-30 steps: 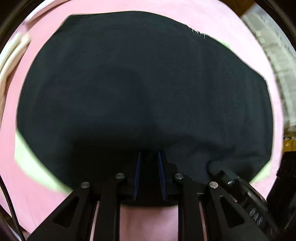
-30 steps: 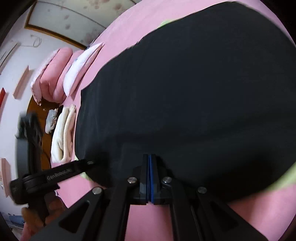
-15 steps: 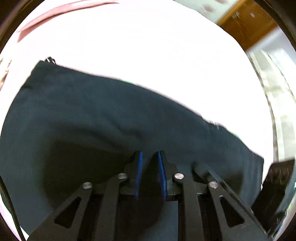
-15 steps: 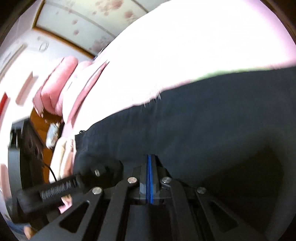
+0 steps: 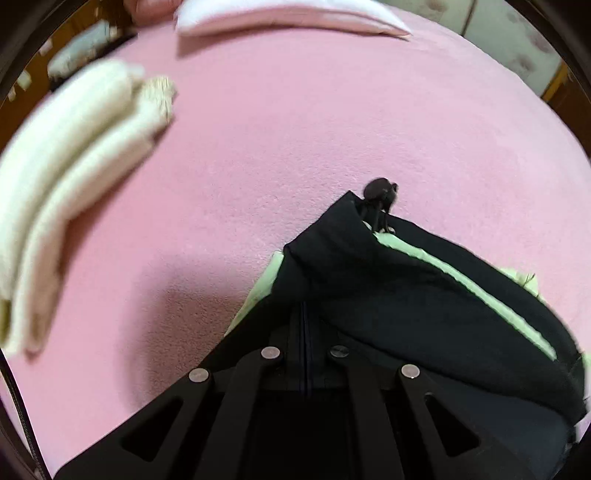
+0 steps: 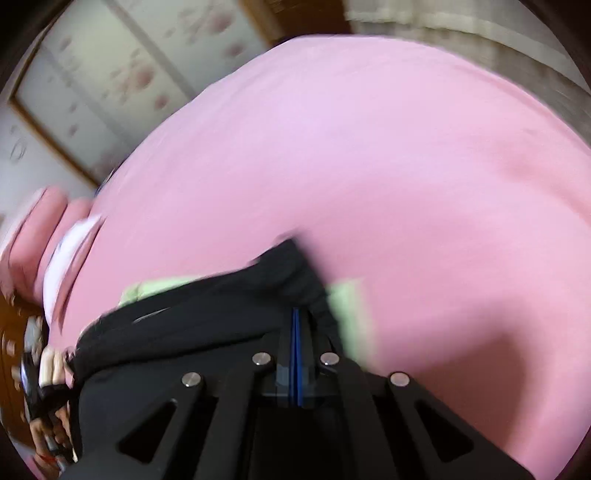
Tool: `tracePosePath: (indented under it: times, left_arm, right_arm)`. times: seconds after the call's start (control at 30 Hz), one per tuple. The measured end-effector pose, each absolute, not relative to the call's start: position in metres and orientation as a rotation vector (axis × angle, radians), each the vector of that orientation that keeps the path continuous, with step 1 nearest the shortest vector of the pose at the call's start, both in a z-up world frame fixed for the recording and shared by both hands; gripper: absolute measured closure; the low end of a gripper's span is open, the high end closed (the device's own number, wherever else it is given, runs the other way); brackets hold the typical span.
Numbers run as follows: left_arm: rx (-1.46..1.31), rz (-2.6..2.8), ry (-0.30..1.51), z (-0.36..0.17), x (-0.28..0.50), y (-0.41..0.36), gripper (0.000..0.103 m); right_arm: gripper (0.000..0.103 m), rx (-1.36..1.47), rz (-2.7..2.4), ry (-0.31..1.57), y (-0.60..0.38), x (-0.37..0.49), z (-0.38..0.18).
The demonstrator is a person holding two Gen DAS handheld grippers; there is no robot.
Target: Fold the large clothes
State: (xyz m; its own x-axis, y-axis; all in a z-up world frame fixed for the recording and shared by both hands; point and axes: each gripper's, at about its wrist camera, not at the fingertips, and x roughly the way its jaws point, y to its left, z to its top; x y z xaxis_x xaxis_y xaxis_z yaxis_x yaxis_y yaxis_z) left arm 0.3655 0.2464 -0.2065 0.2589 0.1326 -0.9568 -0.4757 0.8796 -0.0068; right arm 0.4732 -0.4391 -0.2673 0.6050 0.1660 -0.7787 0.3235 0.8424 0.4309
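Both of your grippers are clenched on the same black garment (image 5: 424, 295), each pinching an edge of it. Your left gripper (image 5: 304, 325) has its pads pressed together with black cloth gathered around the tips. Your right gripper (image 6: 295, 325) is likewise pressed closed, its blue pad faces meeting in one line with dark fabric bunched over them.

The garment is black with pale green trim (image 5: 461, 280) and lies on the pink bed (image 5: 295, 129), well in from the edges. In the left view it runs from your left gripper out to the right and slightly away, ending at a corner with a dark knotted drawcord (image 5: 380, 194). In the right view it stretches from your right gripper leftward, toward your other hand (image 6: 51, 365). So its long axis lies between your two grippers, and neither hand is nearer: each already has its end.

Ahead of both grippers is bare pink bed. I judge the coming move depends on carrying the held edge evenly across that space, keeping both ends level so the fold line stays straight.

A folded cream towel (image 5: 62, 184) lies toward the bed's far left in the left view, well apart from the garment; pillows (image 5: 288, 18) sit at the far edge.

No brand, label or writing can be read; the right view is blurred.
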Motion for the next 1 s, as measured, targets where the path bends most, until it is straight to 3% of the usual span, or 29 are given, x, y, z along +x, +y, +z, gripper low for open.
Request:
tracePosePath:
  times: [0.17, 0.23, 0.37, 0.43, 0.5, 0.63, 0.73, 0.87, 1.0]
  left_arm:
    - [-0.272, 0.441, 1.29, -0.185, 0.362, 0.274, 0.102]
    - [-0.29, 0.417, 1.297, -0.171, 0.356, 0.272, 0.092]
    - [-0.33, 0.354, 1.264, -0.143, 0.329, 0.265, 0.088]
    - [-0.337, 0.341, 1.252, -0.135, 0.31, 0.258, 0.075]
    - [-0.346, 0.343, 1.241, -0.128, 0.287, 0.26, 0.068]
    - [-0.373, 0.419, 1.262, -0.131, 0.255, 0.231, 0.067]
    - [-0.428, 0.455, 1.283, -0.156, 0.233, 0.175, 0.065]
    - [-0.483, 0.48, 1.302, -0.153, 0.194, 0.174, 0.063]
    - [-0.576, 0.489, 1.312, -0.156, 0.157, 0.164, 0.049]
  right_arm:
    - [0.103, 0.518, -0.336, 0.922, -0.449, 0.469, -0.249]
    - [0.103, 0.529, -0.34, 0.885, -0.44, 0.467, -0.236]
    - [0.103, 0.466, -0.237, 0.815, -0.415, 0.46, -0.203]
    - [0.103, 0.428, -0.137, 0.819, -0.389, 0.467, -0.19]
    - [0.103, 0.412, -0.054, 0.841, -0.356, 0.475, -0.18]
    - [0.103, 0.383, 0.101, 0.896, -0.291, 0.488, -0.17]
    - [0.103, 0.397, 0.189, 0.983, -0.242, 0.488, -0.177]
    - [0.103, 0.436, 0.249, 1.166, -0.198, 0.469, -0.213]
    - [0.103, 0.386, 0.232, 1.404, -0.17, 0.456, -0.26]
